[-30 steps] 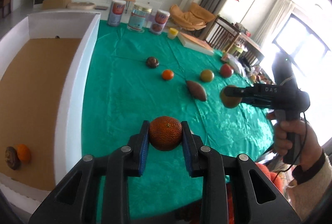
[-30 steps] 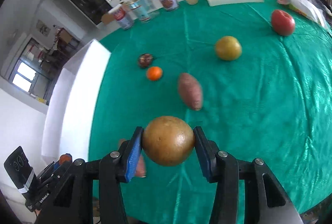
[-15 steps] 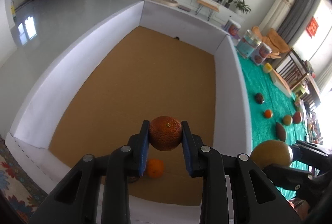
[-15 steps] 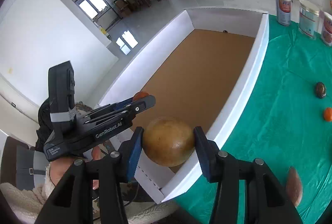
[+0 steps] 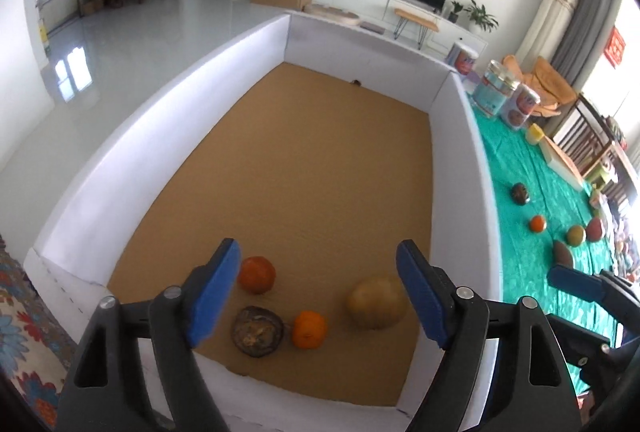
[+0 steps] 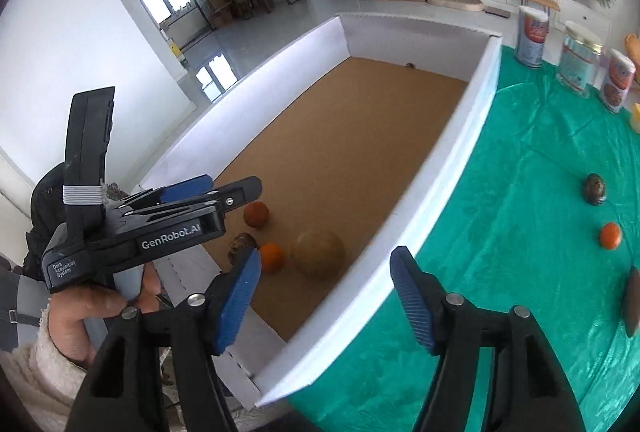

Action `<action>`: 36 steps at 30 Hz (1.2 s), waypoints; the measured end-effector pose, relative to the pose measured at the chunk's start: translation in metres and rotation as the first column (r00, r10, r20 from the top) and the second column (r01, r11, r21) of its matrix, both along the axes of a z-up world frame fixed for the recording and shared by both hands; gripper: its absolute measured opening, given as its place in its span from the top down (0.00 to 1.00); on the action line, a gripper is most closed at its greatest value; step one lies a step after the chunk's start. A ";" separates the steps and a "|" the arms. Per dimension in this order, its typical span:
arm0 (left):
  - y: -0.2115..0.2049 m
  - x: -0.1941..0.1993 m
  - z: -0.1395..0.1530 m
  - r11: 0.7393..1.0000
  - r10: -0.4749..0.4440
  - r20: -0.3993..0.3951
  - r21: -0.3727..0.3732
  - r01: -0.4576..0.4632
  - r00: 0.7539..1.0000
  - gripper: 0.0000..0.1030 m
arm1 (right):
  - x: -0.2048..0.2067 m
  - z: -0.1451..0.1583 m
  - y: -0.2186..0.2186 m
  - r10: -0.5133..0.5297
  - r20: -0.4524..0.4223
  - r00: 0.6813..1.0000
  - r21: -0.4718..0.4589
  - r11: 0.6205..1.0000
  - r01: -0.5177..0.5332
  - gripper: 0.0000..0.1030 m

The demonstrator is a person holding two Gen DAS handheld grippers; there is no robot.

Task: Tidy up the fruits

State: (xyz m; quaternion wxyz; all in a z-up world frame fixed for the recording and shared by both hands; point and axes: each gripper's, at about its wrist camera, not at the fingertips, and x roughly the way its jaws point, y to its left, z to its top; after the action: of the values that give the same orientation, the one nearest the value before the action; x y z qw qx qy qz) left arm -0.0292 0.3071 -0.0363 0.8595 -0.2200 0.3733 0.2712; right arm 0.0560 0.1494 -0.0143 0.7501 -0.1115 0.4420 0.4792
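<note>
Both hand-held grippers empty, jaws spread wide: left hand-held gripper [image 5: 318,288] over box [image 5: 460,136] near end, right hand-held gripper [image 6: 326,296] over its rim. Four fruits lie in box. Remaining fruits on green surface [image 6: 520,192] to right; sweet potato [image 6: 632,302] nearest right hand-held gripper, long axis pointing away.

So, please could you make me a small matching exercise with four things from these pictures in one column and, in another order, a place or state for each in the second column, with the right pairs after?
Column one:
1. left gripper
2. large yellow-brown fruit
3. sweet potato
4. printed cans

Column two:
A. lying on the green tablecloth, outside the box
B. standing upright at the far end of the table
C. open, holding nothing, above the box
D. resting on the brown floor of the white box

Pairs: 1-C, 2-D, 3-A, 4-B
</note>
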 end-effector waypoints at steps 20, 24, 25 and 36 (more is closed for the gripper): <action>-0.331 0.150 -0.006 0.783 -0.622 -0.025 -0.002 0.622 0.783 0.10 | 0.209 -0.116 -0.335 -0.531 0.325 0.783 -0.193 0.773 0.605 0.00; -0.360 0.159 -0.015 0.775 -0.629 -0.070 0.023 0.632 0.774 0.10 | 0.249 -0.126 -0.343 -0.548 0.211 0.809 -0.159 0.798 0.582 0.00; -0.364 0.160 -0.018 0.775 -0.629 -0.083 0.020 0.632 0.773 0.10 | 0.249 -0.125 -0.343 -0.549 0.214 0.808 -0.162 0.795 0.584 0.00; -0.391 0.167 -0.029 0.787 -0.608 -0.154 0.018 0.617 0.779 0.10 | 0.251 -0.127 -0.343 -0.546 0.215 0.810 -0.164 0.797 0.581 0.00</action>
State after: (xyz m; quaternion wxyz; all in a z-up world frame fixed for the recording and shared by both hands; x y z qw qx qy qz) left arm 0.1383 -0.0841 -0.0656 0.8793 -0.0382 0.4747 0.0044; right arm 0.3072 -0.1939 -0.1409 0.8739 -0.0948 0.4452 0.1709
